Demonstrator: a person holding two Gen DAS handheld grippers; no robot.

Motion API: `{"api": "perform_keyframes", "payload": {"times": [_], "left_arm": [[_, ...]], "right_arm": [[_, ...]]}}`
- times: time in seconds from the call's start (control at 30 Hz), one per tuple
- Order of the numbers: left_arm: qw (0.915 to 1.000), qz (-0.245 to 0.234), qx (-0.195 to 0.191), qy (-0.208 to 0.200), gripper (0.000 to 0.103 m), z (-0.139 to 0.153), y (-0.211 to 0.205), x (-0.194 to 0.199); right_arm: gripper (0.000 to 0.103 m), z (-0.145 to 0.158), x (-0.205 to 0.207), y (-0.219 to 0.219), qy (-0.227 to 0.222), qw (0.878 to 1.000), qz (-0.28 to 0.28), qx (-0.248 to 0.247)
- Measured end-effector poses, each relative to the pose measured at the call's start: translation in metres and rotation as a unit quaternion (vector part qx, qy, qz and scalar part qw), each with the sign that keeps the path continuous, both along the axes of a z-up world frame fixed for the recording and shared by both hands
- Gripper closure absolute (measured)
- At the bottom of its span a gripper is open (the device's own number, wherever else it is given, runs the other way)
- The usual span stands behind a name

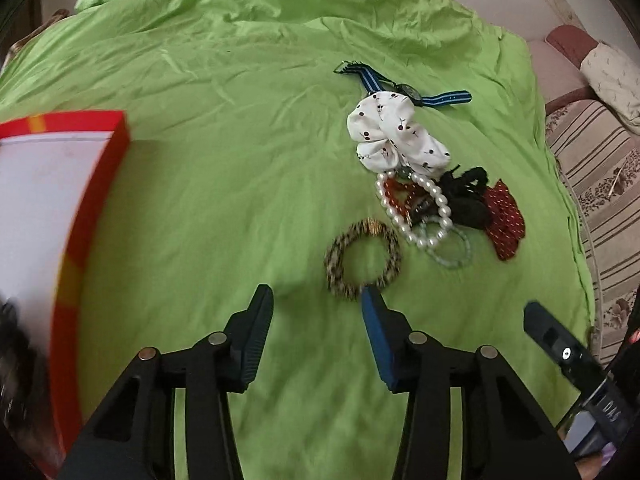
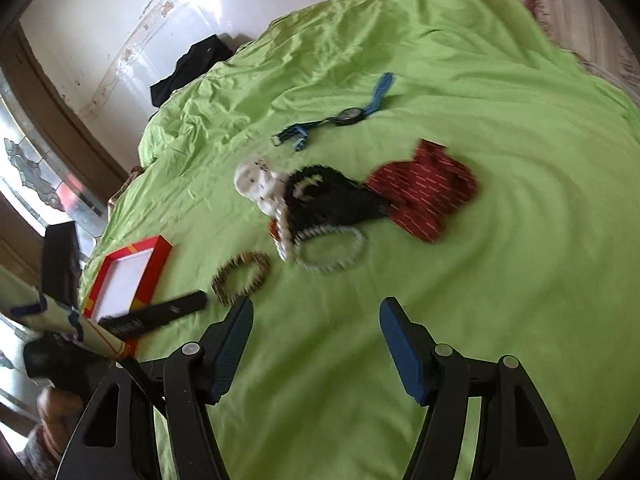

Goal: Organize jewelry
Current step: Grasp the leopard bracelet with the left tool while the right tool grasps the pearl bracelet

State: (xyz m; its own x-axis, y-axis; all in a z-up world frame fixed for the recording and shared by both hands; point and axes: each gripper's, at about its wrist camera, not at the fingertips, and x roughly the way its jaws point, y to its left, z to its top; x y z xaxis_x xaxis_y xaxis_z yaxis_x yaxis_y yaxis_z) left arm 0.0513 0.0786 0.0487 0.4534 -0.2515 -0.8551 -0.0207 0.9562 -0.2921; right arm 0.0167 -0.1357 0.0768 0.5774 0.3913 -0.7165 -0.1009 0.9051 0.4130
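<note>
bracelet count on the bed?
4 visible: speckled bracelet apart, nearest the box; pearl bracelet, red bead bracelet and clear bracelet overlapping in the pile. More may be hidden.

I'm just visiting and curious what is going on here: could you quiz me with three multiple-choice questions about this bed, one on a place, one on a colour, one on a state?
1. Which item lies nearest the left gripper?
A. watch
B. speckled bracelet
C. red cloth

2. What colour is the bedsheet?
A. green
B. white
C. blue

3. What does the right gripper hold?
A. pearls
B. the box
C. nothing

Answers: 1 B, the speckled bracelet lies just past its fingertips. 2 A, bright green throughout. 3 C, only sheet shows between its open jaws.
</note>
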Motion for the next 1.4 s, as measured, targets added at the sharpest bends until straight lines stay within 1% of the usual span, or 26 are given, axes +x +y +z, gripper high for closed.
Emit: {"api": "perform_keyframes", "payload": {"times": [0.07, 0.2, 0.27, 0.33, 0.43, 0.47, 0.5, 0.53, 0.57, 0.6, 0.67, 0.8, 0.9, 1.07, 1.13, 1.3, 1.4], "left_arm": [[1.0000, -0.005, 0.002, 0.000, 0.061, -0.007, -0.003, 0.012], [0.9999, -0.011, 0.008, -0.008, 0.061, -0.012, -0.006, 0.026], [0.9998, -0.012, 0.011, -0.012, 0.061, -0.013, -0.008, 0.030], [0.9997, -0.011, 0.012, -0.016, 0.061, -0.014, -0.010, 0.032], [0.9993, -0.010, 0.028, -0.022, 0.061, -0.016, -0.014, 0.033], [0.9986, -0.008, 0.045, -0.026, 0.070, -0.016, -0.017, 0.031], [0.9978, -0.008, 0.060, -0.029, 0.080, -0.015, -0.019, 0.030], [0.9973, -0.011, 0.065, -0.034, 0.085, -0.013, -0.020, 0.028], [0.9974, -0.014, 0.063, -0.034, 0.097, -0.012, -0.019, 0.026], [0.9978, -0.016, 0.056, -0.032, 0.097, -0.009, -0.018, 0.025], [0.9990, -0.020, 0.030, -0.028, 0.098, -0.001, -0.015, 0.019], [0.9988, -0.026, 0.006, -0.042, 0.098, 0.022, -0.014, -0.002], [0.9977, -0.031, -0.015, -0.058, 0.098, 0.047, -0.011, -0.025], [0.9953, -0.026, -0.047, -0.080, 0.098, 0.084, 0.017, -0.061], [0.9947, -0.016, -0.053, -0.087, 0.098, 0.094, 0.033, -0.072], [0.9934, 0.023, -0.047, -0.102, 0.097, 0.112, 0.087, -0.102], [0.9923, 0.049, -0.044, -0.105, 0.097, 0.114, 0.119, -0.112]], "right_arm": [[0.035, -0.005, 0.019, 0.010, 0.004, 1.000, 0.014, 0.002], [0.049, -0.020, 0.053, 0.029, 0.016, 0.999, 0.039, 0.003], [0.051, -0.025, 0.063, 0.036, 0.019, 0.999, 0.042, 0.005], [0.057, -0.031, 0.072, 0.041, 0.023, 0.999, 0.044, 0.007], [0.073, -0.038, 0.081, 0.045, 0.032, 0.998, 0.046, 0.012], [0.086, -0.039, 0.081, 0.046, 0.033, 0.998, 0.046, 0.013], [0.092, -0.040, 0.081, 0.046, 0.036, 0.998, 0.047, 0.016], [0.092, -0.039, 0.080, 0.046, 0.037, 0.998, 0.045, 0.022], [0.092, -0.038, 0.079, 0.046, 0.037, 0.998, 0.044, 0.024], [0.092, -0.035, 0.075, 0.045, 0.036, 0.998, 0.042, 0.026], [0.092, -0.026, 0.065, 0.042, 0.032, 0.998, 0.041, 0.028], [0.092, -0.007, 0.045, 0.041, 0.024, 0.998, 0.045, 0.025], [0.092, 0.008, 0.027, 0.040, 0.015, 0.999, 0.046, 0.025], [0.092, 0.035, -0.003, 0.045, -0.002, 0.998, 0.051, 0.021], [0.092, 0.046, -0.015, 0.049, -0.010, 0.998, 0.055, 0.019], [0.092, 0.064, -0.035, 0.062, -0.016, 0.997, 0.066, 0.029], [0.092, 0.073, -0.043, 0.078, -0.019, 0.996, 0.079, 0.021]]}}
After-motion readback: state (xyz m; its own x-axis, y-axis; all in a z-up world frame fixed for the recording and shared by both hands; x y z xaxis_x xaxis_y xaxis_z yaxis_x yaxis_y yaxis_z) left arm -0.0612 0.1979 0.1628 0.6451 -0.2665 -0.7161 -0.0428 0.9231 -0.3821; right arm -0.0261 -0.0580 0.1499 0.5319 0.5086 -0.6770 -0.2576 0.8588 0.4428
